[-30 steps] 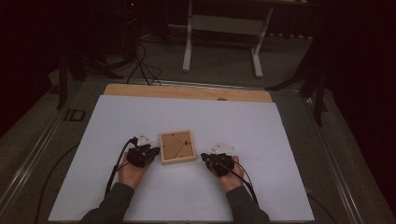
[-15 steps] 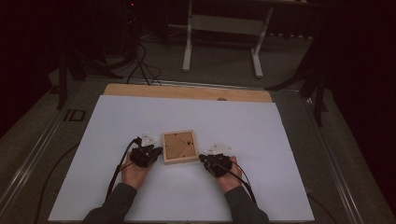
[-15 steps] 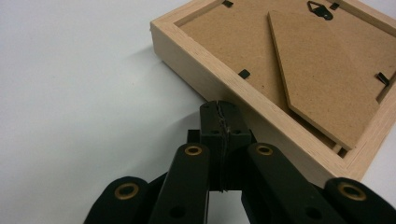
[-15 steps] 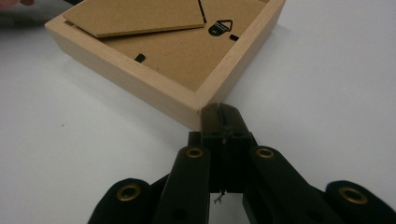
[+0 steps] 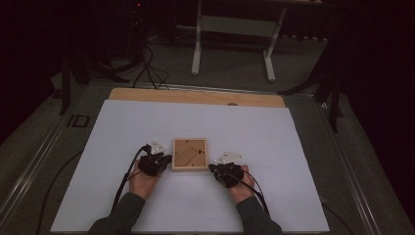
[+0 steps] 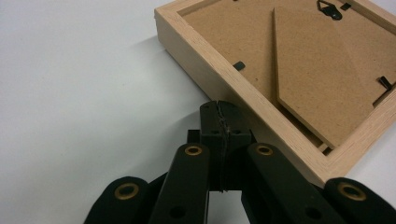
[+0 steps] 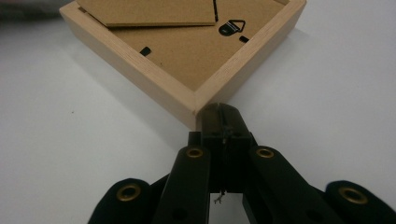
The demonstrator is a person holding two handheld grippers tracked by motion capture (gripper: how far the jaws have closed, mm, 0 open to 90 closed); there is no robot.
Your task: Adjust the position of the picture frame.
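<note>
Lying face down near the middle of the white sheet-covered table (image 5: 293, 147), the square pale-wood picture frame (image 5: 189, 154) shows its brown fibreboard backing, a folded easel stand (image 6: 317, 79) and a small black hanging hook (image 7: 231, 27). The left gripper (image 5: 165, 159), held in the person's left hand (image 5: 142, 181), has its black jaws pressed together with nothing between them; in the left gripper view its tip (image 6: 219, 109) sits right against the frame's wooden side rail. The right gripper (image 5: 214, 168), in the right hand (image 5: 242, 186), is likewise closed and empty, its tip (image 7: 220, 112) meeting a corner of the frame in the right gripper view. A bare strip of wooden tabletop (image 5: 195, 96) shows beyond the sheet.
</note>
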